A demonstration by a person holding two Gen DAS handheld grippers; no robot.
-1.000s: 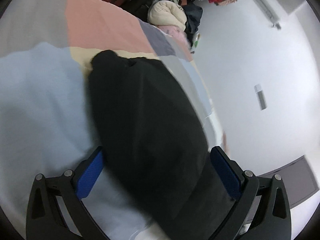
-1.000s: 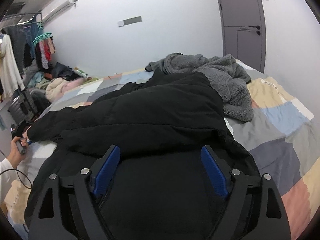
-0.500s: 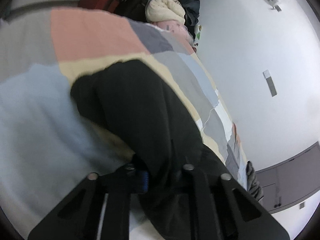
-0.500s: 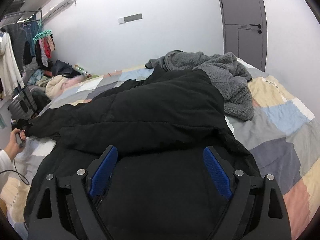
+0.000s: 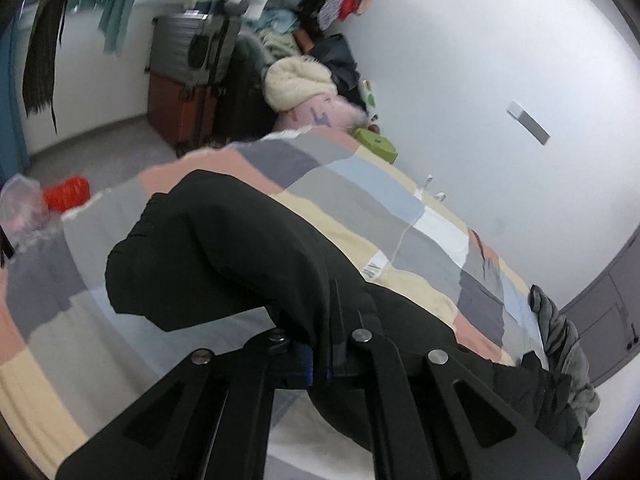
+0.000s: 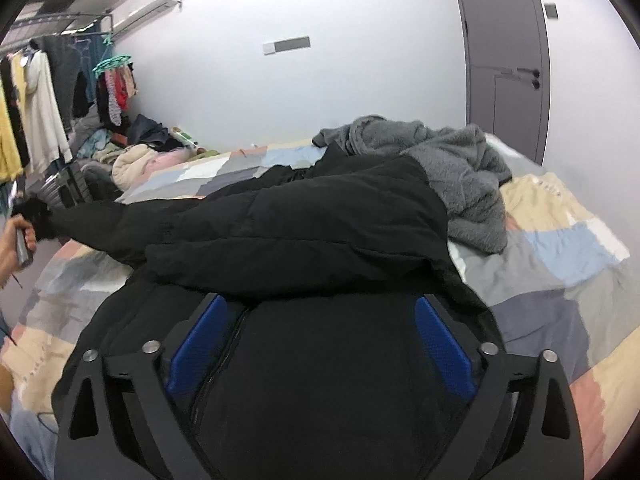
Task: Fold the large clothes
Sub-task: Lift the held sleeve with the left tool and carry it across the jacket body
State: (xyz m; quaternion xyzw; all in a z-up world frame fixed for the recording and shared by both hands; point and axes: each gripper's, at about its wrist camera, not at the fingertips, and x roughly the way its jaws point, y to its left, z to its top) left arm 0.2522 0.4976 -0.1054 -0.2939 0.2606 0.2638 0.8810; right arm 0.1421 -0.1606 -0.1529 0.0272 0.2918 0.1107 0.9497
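Observation:
A large black padded jacket (image 6: 304, 232) lies spread on the patchwork bed (image 6: 568, 264). My left gripper (image 5: 320, 360) is shut on the jacket's sleeve (image 5: 224, 248) and holds it lifted off the bed; the cuff end hangs free to the left. In the right wrist view the same sleeve (image 6: 92, 220) stretches out to the left, held up by the hand with the left gripper (image 6: 24, 236). My right gripper (image 6: 316, 344) is open and empty, its blue pads (image 6: 196, 348) hovering just over the jacket's lower body near the zip.
A grey fleece garment (image 6: 452, 168) lies heaped at the far right of the bed beside the jacket. Suitcases (image 5: 188, 92), a clothes rack (image 6: 36, 112) and piles of clothes (image 5: 304, 80) stand beyond the bed's left end. A door (image 6: 504, 56) is behind.
My left gripper closed on the sleeve and lifted it up and away from the bed. The right gripper stayed open over the jacket, nearly still.

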